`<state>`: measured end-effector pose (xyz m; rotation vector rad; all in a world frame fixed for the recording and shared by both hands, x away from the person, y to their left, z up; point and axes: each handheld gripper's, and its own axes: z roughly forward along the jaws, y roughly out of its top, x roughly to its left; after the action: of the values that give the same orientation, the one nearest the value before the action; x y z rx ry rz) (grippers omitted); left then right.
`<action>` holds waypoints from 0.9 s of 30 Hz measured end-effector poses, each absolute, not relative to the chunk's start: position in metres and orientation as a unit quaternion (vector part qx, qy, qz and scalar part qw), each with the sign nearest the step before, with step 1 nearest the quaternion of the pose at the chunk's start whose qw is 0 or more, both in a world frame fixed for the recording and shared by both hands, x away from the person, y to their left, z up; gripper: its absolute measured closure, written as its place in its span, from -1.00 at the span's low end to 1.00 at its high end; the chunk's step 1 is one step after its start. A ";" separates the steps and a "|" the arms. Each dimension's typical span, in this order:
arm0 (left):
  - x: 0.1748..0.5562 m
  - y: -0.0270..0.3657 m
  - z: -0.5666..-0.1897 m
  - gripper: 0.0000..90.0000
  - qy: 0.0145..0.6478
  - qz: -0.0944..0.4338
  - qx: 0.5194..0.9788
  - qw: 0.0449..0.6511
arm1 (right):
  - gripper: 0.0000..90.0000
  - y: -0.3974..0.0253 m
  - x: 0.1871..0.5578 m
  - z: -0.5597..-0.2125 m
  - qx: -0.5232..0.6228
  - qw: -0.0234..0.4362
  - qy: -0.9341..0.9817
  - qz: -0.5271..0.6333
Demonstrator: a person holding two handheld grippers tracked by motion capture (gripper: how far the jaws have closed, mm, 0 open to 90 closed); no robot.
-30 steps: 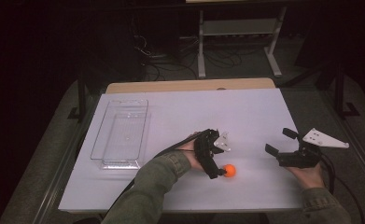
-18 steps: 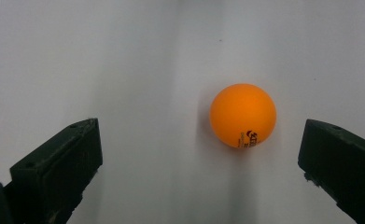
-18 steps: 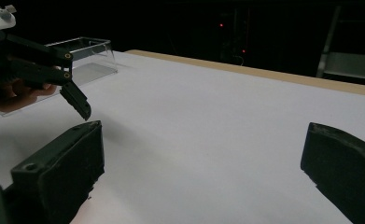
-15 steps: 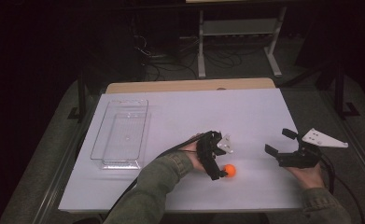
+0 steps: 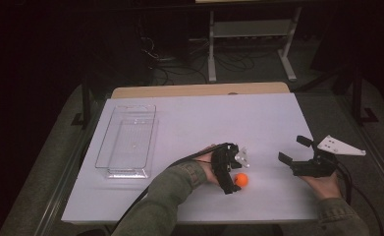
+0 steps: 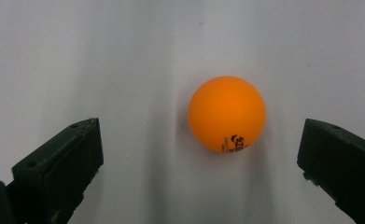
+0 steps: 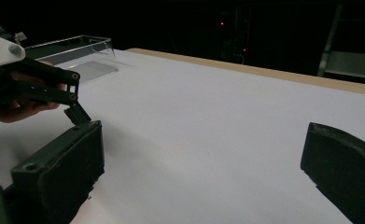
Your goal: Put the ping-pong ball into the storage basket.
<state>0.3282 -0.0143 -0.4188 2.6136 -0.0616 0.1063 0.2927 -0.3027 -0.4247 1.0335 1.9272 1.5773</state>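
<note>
Ball: an orange table-tennis ball with dark print low on its side, sitting on the white table top, toward the near edge and right of the middle in the high view.
Ball against the tool: in the left gripper view it lies between the two black jaws but off-centre, closer to the jaw on that view's right, and a little beyond the tips; bare table shows on both sides of it, so nothing is touching it.
Left gripper: the left gripper is down low over the ball, jaws spread wide, pointing down at the table.
Progress: my read is that the pick-up is at the approach stage. The ball is framed but not grasped, not lifted.
Left to do: by my judgement, settle the jaws around the ball, close on it, then carry it off, most likely to the tray, though that is a guess.
Tray: a clear plastic tray lies at the left of the table, well apart from the ball, and looks empty.
Right gripper: the right gripper is off to the right, held by the person's hand, jaws parted with nothing between them, well clear of the ball.
</note>
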 end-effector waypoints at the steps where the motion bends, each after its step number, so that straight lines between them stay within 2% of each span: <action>1: 0.328 -0.015 -0.419 -0.99 -0.023 0.038 0.965 0.258 | -1.00 -0.303 0.293 -0.425 0.374 0.221 0.697 0.571; 27: 0.323 -0.025 -0.423 -0.29 -0.050 0.025 0.968 0.245 | -1.00 -0.304 0.293 -0.425 0.375 0.219 0.697 0.571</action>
<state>0.3230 -0.0251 -0.4228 2.6432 -0.1352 0.0687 0.2929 -0.3038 -0.4247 1.0376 1.9275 1.5801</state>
